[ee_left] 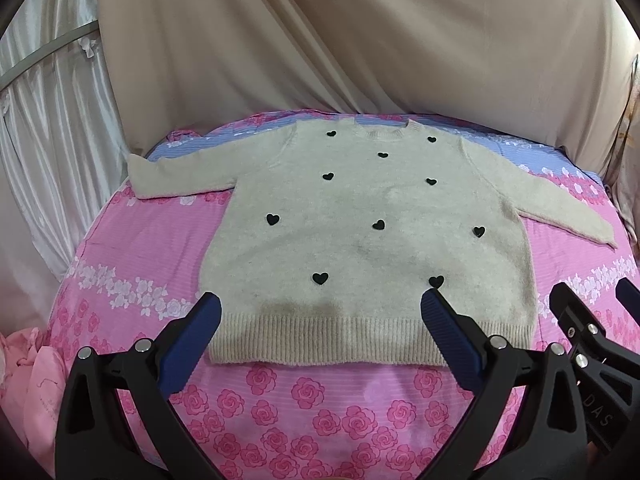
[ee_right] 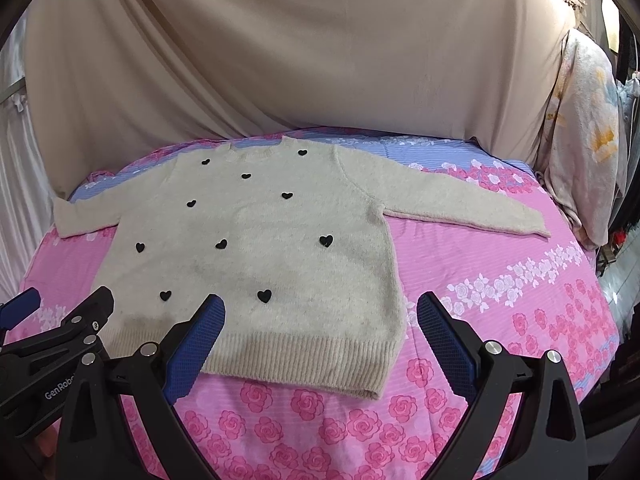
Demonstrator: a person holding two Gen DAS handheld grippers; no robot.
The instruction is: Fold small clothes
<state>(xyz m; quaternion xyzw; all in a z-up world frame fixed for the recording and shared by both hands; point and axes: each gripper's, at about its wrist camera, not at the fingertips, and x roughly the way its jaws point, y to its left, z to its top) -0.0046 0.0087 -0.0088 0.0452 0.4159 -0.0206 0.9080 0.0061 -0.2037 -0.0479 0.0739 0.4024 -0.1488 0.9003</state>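
Note:
A small beige knitted sweater (ee_left: pixel 360 240) with black hearts lies flat, front up, on a pink rose-print sheet (ee_left: pixel 312 408), both sleeves spread out. It also shows in the right wrist view (ee_right: pixel 256 264). My left gripper (ee_left: pixel 320 304) is open and empty, hovering over the ribbed hem. My right gripper (ee_right: pixel 320 308) is open and empty, over the sweater's lower right corner. The right gripper also shows at the right edge of the left wrist view (ee_left: pixel 592 296). The left gripper shows at the left edge of the right wrist view (ee_right: pixel 68 296).
A beige drape (ee_left: pixel 360 40) hangs behind the bed. White satin curtain (ee_left: pixel 44 128) hangs at left. A pink garment (ee_left: pixel 28 380) lies at the bed's left edge. Floral fabric (ee_right: pixel 584 132) hangs at right. A blue striped band of the sheet (ee_right: pixel 440 148) runs along the far side.

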